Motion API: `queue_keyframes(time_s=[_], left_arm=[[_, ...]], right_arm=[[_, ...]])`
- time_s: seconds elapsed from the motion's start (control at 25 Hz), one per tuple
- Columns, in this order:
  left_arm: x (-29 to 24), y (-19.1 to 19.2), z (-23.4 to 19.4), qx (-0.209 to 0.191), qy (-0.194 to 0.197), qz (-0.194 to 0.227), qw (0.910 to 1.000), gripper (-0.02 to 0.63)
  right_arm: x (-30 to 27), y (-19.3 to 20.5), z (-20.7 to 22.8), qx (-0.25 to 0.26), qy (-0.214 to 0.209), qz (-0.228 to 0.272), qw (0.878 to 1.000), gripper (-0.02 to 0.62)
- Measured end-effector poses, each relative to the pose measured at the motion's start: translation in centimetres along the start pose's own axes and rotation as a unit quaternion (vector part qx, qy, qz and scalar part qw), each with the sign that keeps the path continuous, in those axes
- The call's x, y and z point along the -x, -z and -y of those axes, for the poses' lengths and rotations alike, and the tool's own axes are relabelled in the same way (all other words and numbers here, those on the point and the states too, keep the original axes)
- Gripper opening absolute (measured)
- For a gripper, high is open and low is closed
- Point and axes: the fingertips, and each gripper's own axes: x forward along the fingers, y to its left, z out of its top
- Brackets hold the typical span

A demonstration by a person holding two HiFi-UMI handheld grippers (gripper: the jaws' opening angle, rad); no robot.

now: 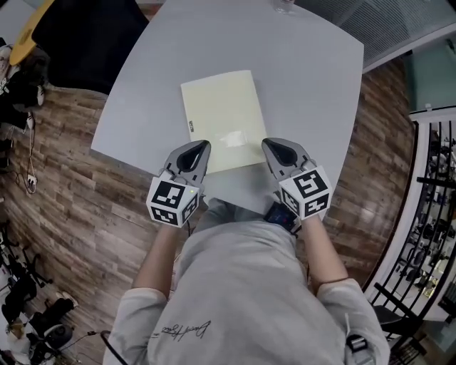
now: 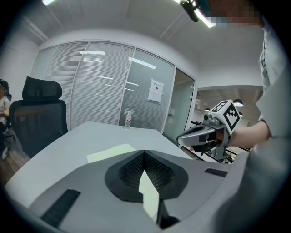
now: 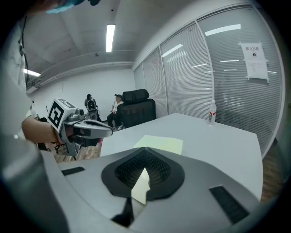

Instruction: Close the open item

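A pale yellow booklet (image 1: 222,117) lies flat and closed on the grey table (image 1: 306,85), its spine to the left. My left gripper (image 1: 200,147) hovers at the booklet's near left corner and my right gripper (image 1: 269,145) just off its near right corner. Both have their jaws together, with nothing held. In the left gripper view the booklet (image 2: 111,152) shows beyond my left gripper (image 2: 144,153), and the right gripper (image 2: 200,133) is off to the right. In the right gripper view the booklet (image 3: 161,143) lies ahead of my right gripper (image 3: 144,153), with the left gripper (image 3: 91,128) at the left.
A water bottle (image 1: 283,6) stands at the table's far edge, also in view as the bottle (image 2: 128,119). A black office chair (image 1: 85,36) stands beyond the table's left side. Glass walls with blinds (image 2: 104,86) lie behind. The floor (image 1: 78,185) is wooden.
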Motion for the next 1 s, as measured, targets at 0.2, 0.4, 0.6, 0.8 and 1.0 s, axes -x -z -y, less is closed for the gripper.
queue_keyframes(time_s=[0.2,0.4,0.6,0.8,1.0], left_arm=[[0.7,-1.3,1.2,-0.004,0.004,0.017,0.9998,0.009],[1.8,-1.7,1.7,-0.005,0.003,0.025,0.9997,0.009],[2.5,-2.0,1.9,-0.008,-0.003,0.029,0.9995,0.009],[2.0,-2.4,2.2,-0.008,-0.004,0.035,0.9993,0.009],[1.4,-2.7,2.5,-0.013,0.0,0.035,0.9993,0.009]], right_arm=[[0.6,-0.8,-0.5,-0.006,-0.008,0.014,1.0,0.014],[1.0,-1.3,-1.2,-0.004,-0.019,0.021,1.0,0.014],[1.6,-1.7,-1.4,-0.015,-0.025,0.035,0.999,0.013],[1.8,-1.9,-1.2,-0.011,-0.026,0.039,0.999,0.014],[2.0,-1.9,-0.7,-0.013,-0.023,0.043,0.999,0.014]])
